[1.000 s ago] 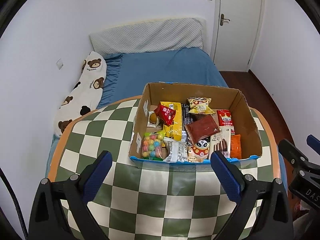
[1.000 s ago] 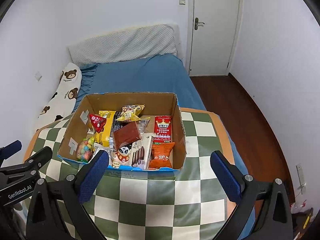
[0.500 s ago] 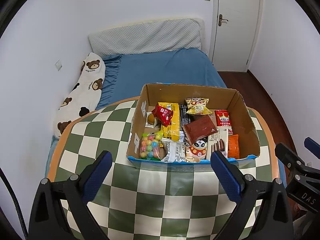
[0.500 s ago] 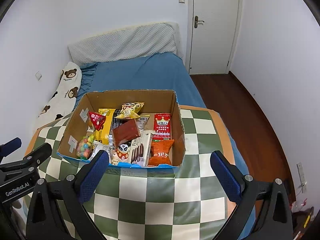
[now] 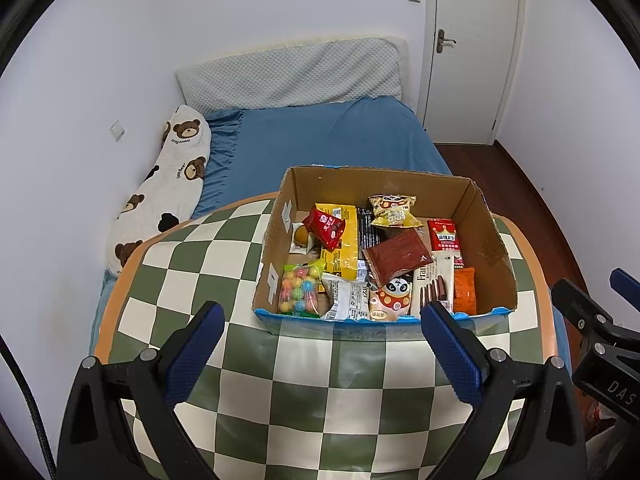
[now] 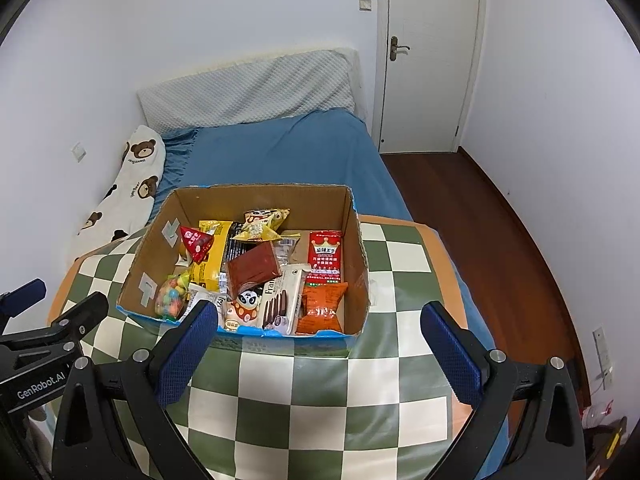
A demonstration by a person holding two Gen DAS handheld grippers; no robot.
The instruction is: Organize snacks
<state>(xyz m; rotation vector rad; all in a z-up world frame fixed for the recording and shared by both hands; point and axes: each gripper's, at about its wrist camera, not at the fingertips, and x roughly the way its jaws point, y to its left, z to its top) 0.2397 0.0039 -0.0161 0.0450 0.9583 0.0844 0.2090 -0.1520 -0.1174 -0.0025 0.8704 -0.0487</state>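
Both hand-held grippers, left [image 5: 320, 342] and right [image 6: 320, 340], hover wide and empty; ahead, the brown cardboard snack box [image 5: 494, 258] sits crammed, so grabbing blindly risks pinching neighbouring packets.

Premises: a bedroom in a private home. A bed [image 6: 280, 152] with a blue sheet stands against the white wall, a grey quilted headboard cushion [image 6: 252, 88] at its head. A long bear-print pillow [image 6: 128, 192] lies along the bed's wall side. A white panel door [image 6: 428, 56] with a lever handle stands just beside the bed's head corner. Dark wood flooring [image 6: 480, 200] runs along the bed's open side. A table under a green-and-cream checked cloth [image 6: 320, 392] stands at the bed's foot.
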